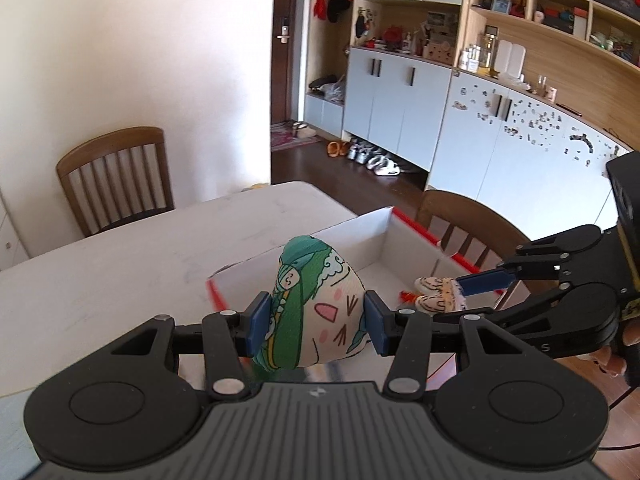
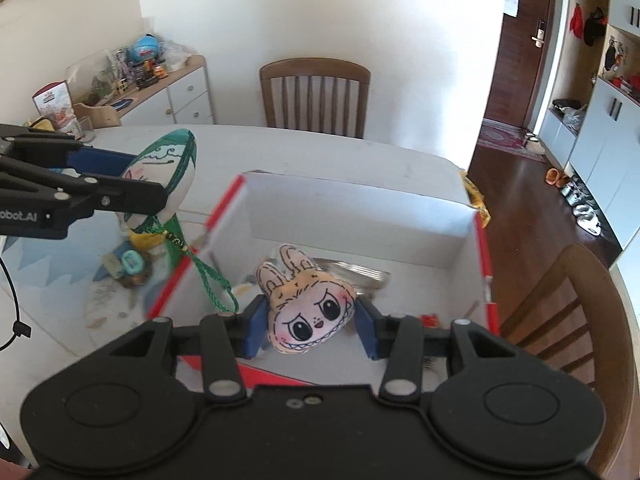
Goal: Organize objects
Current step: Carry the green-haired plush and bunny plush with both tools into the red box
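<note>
the left hand-held gripper [image 1: 316, 322] is closed on a green-and-white plush charm [image 1: 316, 304], its blue pads pressing both sides. in the right wrist view this charm [image 2: 160, 172] hangs above the desk [image 2: 320, 152], just outside the left wall of the box [image 2: 360, 208], with its green cord [image 2: 212, 280] trailing over the red rim.

the right hand-held gripper [image 2: 310, 326] has its pads set at either side of a rabbit-faced plush charm [image 2: 308, 312]; the left pad touches the plush, but contact on the right side cannot be confirmed. the charm sits over the box interior, near the front wall. the left wrist view shows the same charm [image 1: 438, 294] between the blue fingers, above the box [image 1: 360, 240].

status, as a judgement:
- the box already contains a few items – something silvery behind the rabbit charm and a small red piece at the front right; neither can be identified.
- a small cluster of trinkets [image 2: 128, 264] lies on the desk, left of the box, not yet stowed.
- neither charm has been released into the box.

remaining work appears to be depositing both charms, then collecting the trinkets – the task looks partly done.
</note>
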Available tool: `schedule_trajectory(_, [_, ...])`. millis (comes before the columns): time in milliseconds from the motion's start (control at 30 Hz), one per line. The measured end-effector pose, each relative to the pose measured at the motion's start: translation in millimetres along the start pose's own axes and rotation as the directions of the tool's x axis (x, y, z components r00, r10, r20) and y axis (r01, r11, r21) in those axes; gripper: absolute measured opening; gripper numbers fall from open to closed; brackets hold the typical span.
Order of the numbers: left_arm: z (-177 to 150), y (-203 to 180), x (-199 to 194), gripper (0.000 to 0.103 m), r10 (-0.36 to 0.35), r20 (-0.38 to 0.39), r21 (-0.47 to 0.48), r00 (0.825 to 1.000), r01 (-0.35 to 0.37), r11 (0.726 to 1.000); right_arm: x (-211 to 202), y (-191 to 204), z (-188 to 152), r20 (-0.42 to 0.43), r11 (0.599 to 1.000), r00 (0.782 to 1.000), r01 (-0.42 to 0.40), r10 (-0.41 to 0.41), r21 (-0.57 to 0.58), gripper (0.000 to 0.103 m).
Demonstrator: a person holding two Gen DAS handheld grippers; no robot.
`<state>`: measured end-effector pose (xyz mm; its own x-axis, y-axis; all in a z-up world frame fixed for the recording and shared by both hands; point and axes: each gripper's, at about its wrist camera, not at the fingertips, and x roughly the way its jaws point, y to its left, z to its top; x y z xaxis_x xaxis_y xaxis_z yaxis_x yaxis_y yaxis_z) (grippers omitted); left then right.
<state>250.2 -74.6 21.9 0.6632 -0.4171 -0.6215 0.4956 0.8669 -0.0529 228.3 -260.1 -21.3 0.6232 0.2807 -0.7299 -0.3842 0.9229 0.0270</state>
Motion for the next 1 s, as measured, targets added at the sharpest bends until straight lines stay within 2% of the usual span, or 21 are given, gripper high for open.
schedule_trajectory(200, [18,-29,16,0.049,-0.023,0.023,0.029,0.999,0.022,0.999,8,-31,-3,-0.011,1.0,1.0,0.021,-0.021,0.006,0.045])
schedule_trajectory(300, [21,-39,27,0.049,-0.027,0.009,0.045,1.0,0.026,0.999,17,-40,-5,-0.028,1.0,0.999,0.025,-0.025,0.002,0.045])
schedule_trajectory(567, [9,-37,83,0.049,-0.056,-0.156,-0.03,0.986,0.052,0.998,46,-53,-9,-0.078,0.998,0.997,0.016,-0.02,-0.053,0.045])
schedule_trajectory(767, [-9,-40,110,0.049,-0.038,-0.231,0.001,0.972,0.04,0.999,67,-57,-11,-0.123,0.996,0.992,0.007,-0.018,-0.093,0.045])
schedule_trajectory(1000, [-19,-50,132,0.049,-0.027,-0.302,0.068,0.953,0.049,0.996,87,-53,-14,-0.205,0.986,0.979,-0.055,0.022,-0.155,0.045])
